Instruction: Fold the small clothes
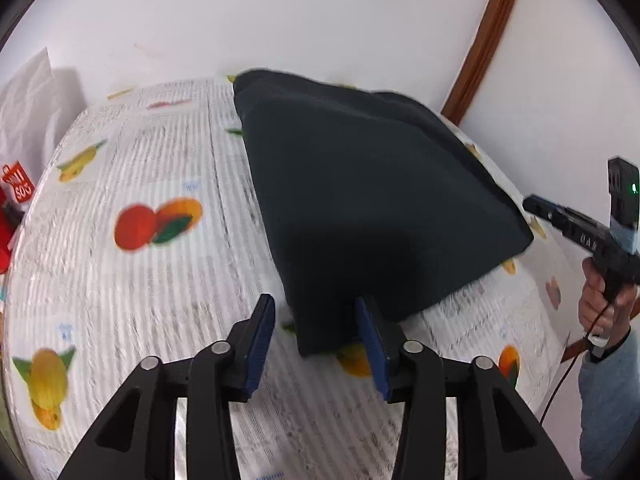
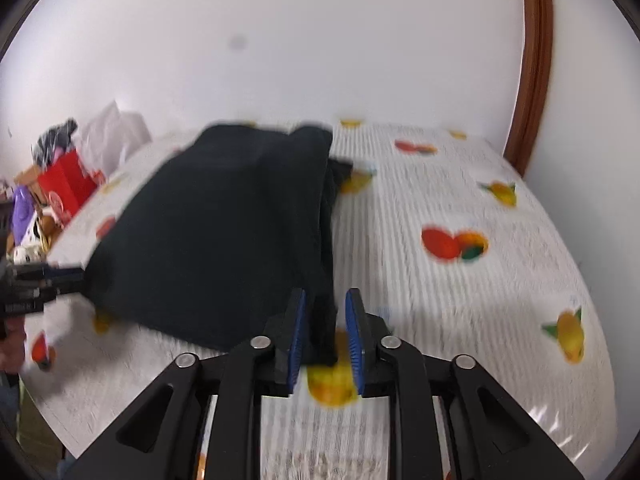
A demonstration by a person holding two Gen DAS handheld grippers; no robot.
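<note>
White wall (image 1: 280,20) behind; below it, looked down on a counter (image 1: 120,280) under a pale ribbed cover printed with fruit. Found the dark garment (image 1: 360,200) lying on the counter's middle, stretching from near the wall toward both grippers. Appeared almost black, plain and matte, doubled over, with a thicker stacked edge along one side; blurred in both views. Judged soft, light and limp, unlikely to slip, but sure to sag and fall open if lifted by a single point. Best taken at the two near corners, through all layers at once. Saw the left gripper (image 1: 316,312) spread, one near corner lying between its pads and clear of the left one. Saw the right gripper (image 2: 326,308) parted too, straddling the stacked edge at the other near corner without pinching it, as far as the blur allowed.
</note>
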